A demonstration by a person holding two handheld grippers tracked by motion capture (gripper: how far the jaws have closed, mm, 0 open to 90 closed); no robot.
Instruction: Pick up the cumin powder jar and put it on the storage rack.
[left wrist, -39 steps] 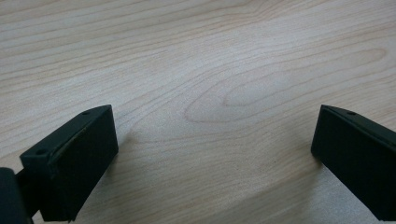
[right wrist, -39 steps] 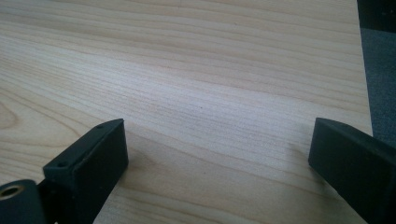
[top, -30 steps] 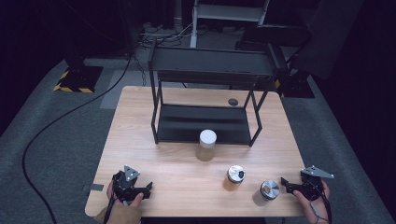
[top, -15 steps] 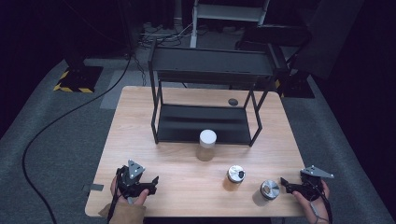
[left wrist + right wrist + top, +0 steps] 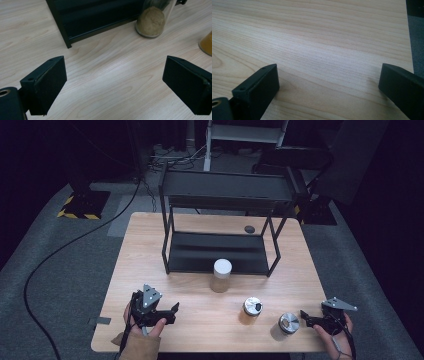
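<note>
Near the table's front left, a hand holds my left gripper (image 5: 174, 314), open and pointing right. In the left gripper view its jaws (image 5: 115, 72) stand wide apart over bare wood. Ahead of them are a tall glass jar of tan powder (image 5: 151, 21) and the edge of an orange-filled jar (image 5: 206, 44). From above, the tall jar has a white lid (image 5: 221, 275) and stands in front of the rack. Two shorter silver-lidded jars (image 5: 252, 307) (image 5: 288, 323) stand at the front right. My right gripper (image 5: 304, 318) is open just right of them, over bare wood (image 5: 328, 77).
A black two-tier metal rack (image 5: 225, 195) takes up the back half of the wooden table (image 5: 150, 250); its lower tray corner (image 5: 67, 43) is ahead of the left gripper. A small dark disc (image 5: 249, 228) lies behind the rack. Table edge and grey carpet (image 5: 415, 42) are at the right.
My left gripper has moved a little to the right and away from the front edge. The right gripper and the jars have stayed put.
</note>
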